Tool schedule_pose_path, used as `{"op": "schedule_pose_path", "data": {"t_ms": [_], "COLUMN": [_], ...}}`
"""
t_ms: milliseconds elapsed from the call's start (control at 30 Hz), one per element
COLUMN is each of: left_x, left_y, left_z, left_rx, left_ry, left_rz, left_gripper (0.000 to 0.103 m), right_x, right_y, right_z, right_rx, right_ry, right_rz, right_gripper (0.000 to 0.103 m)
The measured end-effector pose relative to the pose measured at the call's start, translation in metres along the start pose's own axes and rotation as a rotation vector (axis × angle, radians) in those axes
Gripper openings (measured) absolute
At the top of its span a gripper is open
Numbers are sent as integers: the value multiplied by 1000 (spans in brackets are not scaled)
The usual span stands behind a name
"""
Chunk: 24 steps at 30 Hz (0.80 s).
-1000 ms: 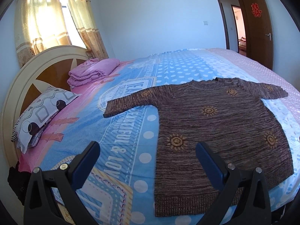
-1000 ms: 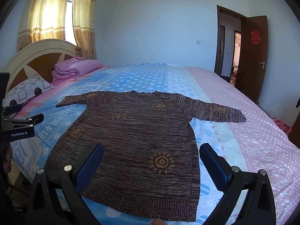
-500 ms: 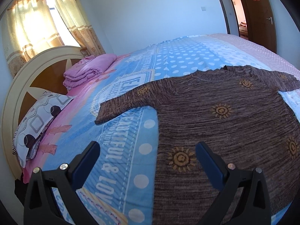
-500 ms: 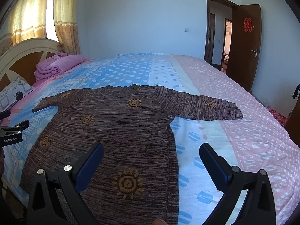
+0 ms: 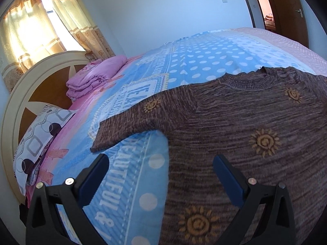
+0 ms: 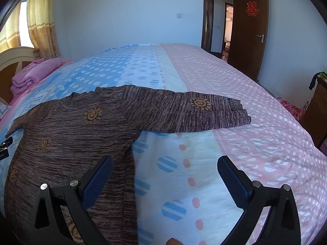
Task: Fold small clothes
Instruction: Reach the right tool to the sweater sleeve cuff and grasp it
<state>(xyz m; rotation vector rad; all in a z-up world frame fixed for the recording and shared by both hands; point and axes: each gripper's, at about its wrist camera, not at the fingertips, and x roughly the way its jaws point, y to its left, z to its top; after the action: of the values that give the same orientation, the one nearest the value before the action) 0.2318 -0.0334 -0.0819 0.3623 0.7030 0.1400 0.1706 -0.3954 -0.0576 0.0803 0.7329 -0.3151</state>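
A brown knit sweater (image 5: 235, 126) with yellow sun motifs lies flat on the bed, both sleeves spread out; it also shows in the right wrist view (image 6: 77, 134). My left gripper (image 5: 161, 165) is open and empty, low over the bed at the sweater's left side edge, below its left sleeve (image 5: 126, 124). My right gripper (image 6: 165, 167) is open and empty, above the sweater's right side edge, below its right sleeve (image 6: 194, 112). Neither gripper touches the cloth.
The bed (image 6: 255, 143) has a blue and pink dotted sheet. A folded pink blanket (image 5: 96, 77) and a patterned pillow (image 5: 38, 143) lie by the headboard (image 5: 30, 85). A brown door (image 6: 251, 26) stands open at the right. A cabinet (image 6: 314, 112) stands beside the bed.
Both grippers have moved forward and lower over the bed, the left toward the sweater's left side, the right toward its right side. Both stay open.
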Motion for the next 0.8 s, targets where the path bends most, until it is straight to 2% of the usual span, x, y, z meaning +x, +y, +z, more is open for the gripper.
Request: {"op": "schedule_pose_path", "data": {"t_ms": [367,533,800], "left_x": [48,72,101], "left_y": [-44,-51,-48], "left_z": [38,47,49], "left_rx": [30,26,-21], "left_ry": [0,8,81], "left_rz": [-31,1,-1], "left_gripper": [103,103,103], "right_x": [47,65,109], "right_y": [-62,-103,-168], "right_z": [36,48,64], "right_rx": [84,124,201], "right_ry": [17,14,79], "right_rz": [-93,-161,-244], "right_gripper": [102,102,102]}}
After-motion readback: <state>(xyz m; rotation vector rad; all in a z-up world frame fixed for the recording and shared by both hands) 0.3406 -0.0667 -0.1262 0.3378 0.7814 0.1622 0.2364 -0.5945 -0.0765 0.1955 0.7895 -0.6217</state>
